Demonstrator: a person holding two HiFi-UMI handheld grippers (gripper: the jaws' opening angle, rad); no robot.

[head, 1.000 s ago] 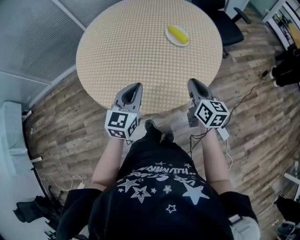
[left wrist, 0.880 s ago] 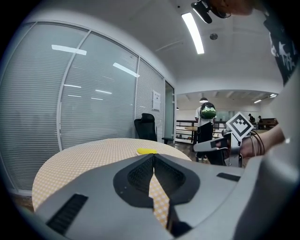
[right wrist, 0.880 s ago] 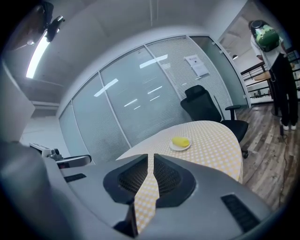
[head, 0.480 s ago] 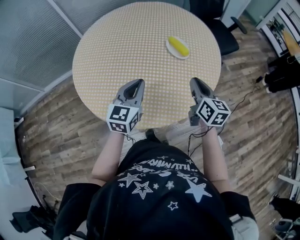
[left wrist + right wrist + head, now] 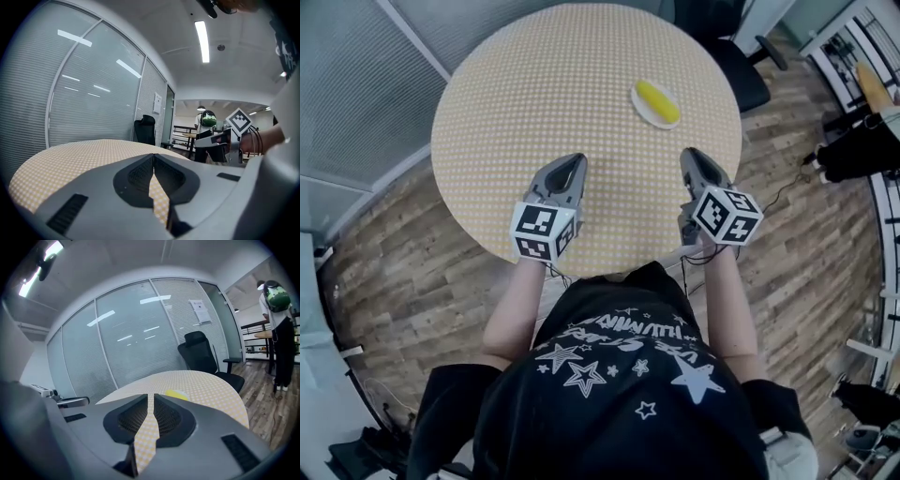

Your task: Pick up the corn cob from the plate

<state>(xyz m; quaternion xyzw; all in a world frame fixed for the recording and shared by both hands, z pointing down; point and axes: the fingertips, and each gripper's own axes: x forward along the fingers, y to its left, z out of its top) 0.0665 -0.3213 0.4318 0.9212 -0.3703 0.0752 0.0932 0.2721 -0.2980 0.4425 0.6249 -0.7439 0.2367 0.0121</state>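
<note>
A yellow corn cob (image 5: 658, 99) lies on a small white plate (image 5: 643, 112) at the far right of the round table (image 5: 534, 84) with its yellow dotted cloth. My left gripper (image 5: 573, 165) hovers over the table's near edge, shut and holding nothing. Beside it, my right gripper (image 5: 691, 156) is also shut and empty, a good way short of the plate. In the right gripper view the corn cob (image 5: 176, 393) peeks over the closed right gripper (image 5: 151, 397). In the left gripper view, only cloth shows past the closed left gripper (image 5: 153, 157).
A black office chair (image 5: 733, 42) stands behind the table, near the plate. A person in dark clothes (image 5: 855, 141) stands at the right by shelving. Glass walls with blinds (image 5: 356, 103) curve round the left. Wooden floor surrounds the table.
Both grippers have moved forward from in front of the table to over its near edge, and the person carrying them has stepped closer. The corn cob and plate have stayed put.
</note>
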